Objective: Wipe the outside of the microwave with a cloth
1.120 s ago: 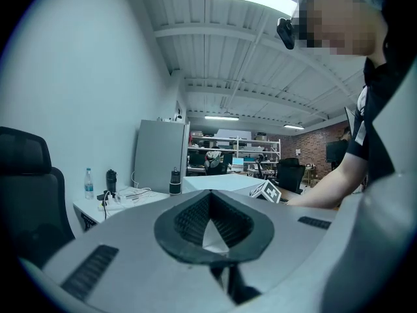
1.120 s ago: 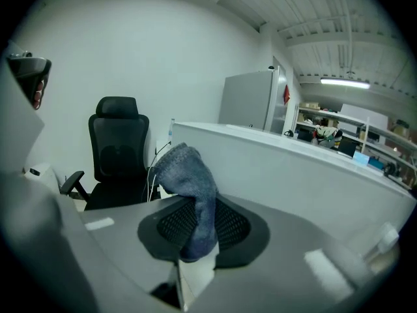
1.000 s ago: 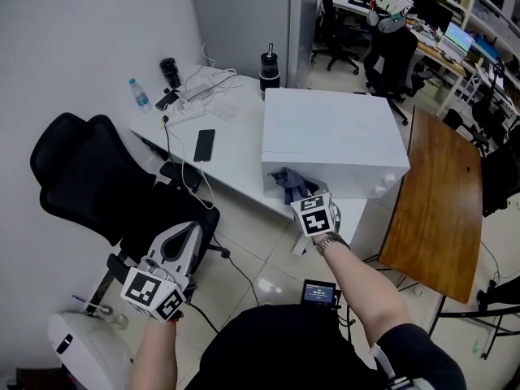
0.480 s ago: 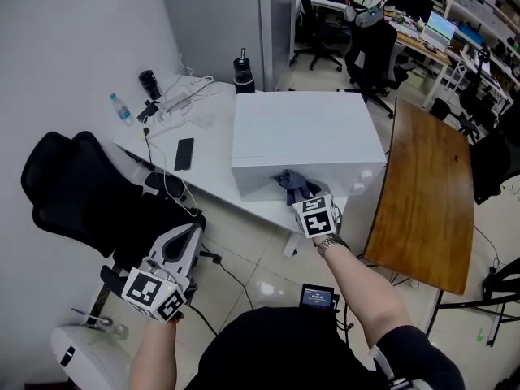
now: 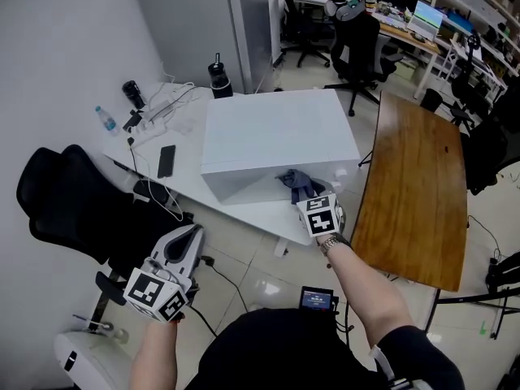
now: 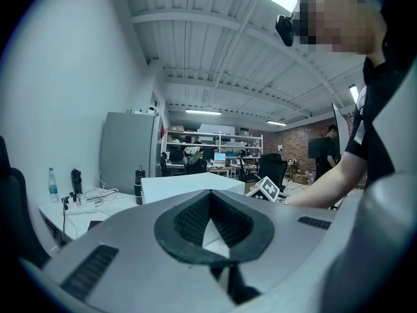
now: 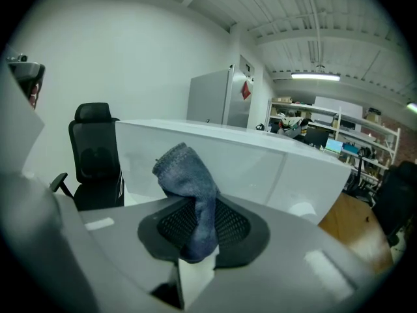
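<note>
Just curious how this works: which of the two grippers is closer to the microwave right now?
Right. The right gripper, holding the cloth, is up against the microwave's near side; the left gripper hangs well back, low beside the black chair.

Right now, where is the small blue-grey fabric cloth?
In the head view, the blue-grey cloth sits right of centre, clamped in the right gripper, just before the front face of the white box-shaped microwave.

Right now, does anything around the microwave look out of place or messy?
Nothing looks spilled or damaged. Only the white cables beside the microwave are tangled, one trailing off the desk edge toward the chair.
</note>
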### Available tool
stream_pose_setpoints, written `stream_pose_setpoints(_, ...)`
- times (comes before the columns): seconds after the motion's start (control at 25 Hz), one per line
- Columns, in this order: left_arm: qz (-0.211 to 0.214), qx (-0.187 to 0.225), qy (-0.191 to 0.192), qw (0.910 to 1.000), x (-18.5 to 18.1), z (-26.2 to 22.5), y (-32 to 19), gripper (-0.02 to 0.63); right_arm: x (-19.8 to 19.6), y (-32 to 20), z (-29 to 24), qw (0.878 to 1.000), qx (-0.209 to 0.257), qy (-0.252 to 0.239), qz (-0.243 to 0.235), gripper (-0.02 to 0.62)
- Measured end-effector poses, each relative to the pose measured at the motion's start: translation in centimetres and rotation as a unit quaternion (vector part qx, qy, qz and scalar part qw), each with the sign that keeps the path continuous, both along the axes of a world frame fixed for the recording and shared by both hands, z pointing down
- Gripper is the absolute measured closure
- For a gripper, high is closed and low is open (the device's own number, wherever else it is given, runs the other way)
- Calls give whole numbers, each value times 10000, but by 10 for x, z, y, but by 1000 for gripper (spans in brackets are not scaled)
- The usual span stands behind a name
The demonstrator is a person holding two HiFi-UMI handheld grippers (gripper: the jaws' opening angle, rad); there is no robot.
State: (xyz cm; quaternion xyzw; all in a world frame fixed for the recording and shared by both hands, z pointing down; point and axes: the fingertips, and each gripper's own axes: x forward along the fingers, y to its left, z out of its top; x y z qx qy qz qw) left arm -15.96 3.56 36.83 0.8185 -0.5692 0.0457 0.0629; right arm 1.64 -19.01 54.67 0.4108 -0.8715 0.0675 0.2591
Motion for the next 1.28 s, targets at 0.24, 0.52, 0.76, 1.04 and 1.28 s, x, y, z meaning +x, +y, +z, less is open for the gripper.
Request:
stream_pose_setpoints(0.24,55,-26,-53,10000,31,-2,-12,601,41,-13,1,9999,-14,-7,169,531)
stream_pose_setpoints(0.52,189,-12,-97,9998,73,-5,-26,601,84,-18,0,9996,-9,-38,263,531)
stream_pose_setpoints(0.76,283,-43,-97,9995,103,-3,-35,601,111,-20,0,9997,-13,-54,232,531)
stream_pose_setpoints(1.04,321,-48,-73,9994,130,-1,-38,601,142,-27,-3,9995,2,-18,305,531)
stream_pose_setpoints(1.28,340,-34,-45,9994,150,1,-36,601,164,-29,-11,9994,59,-14,335,531)
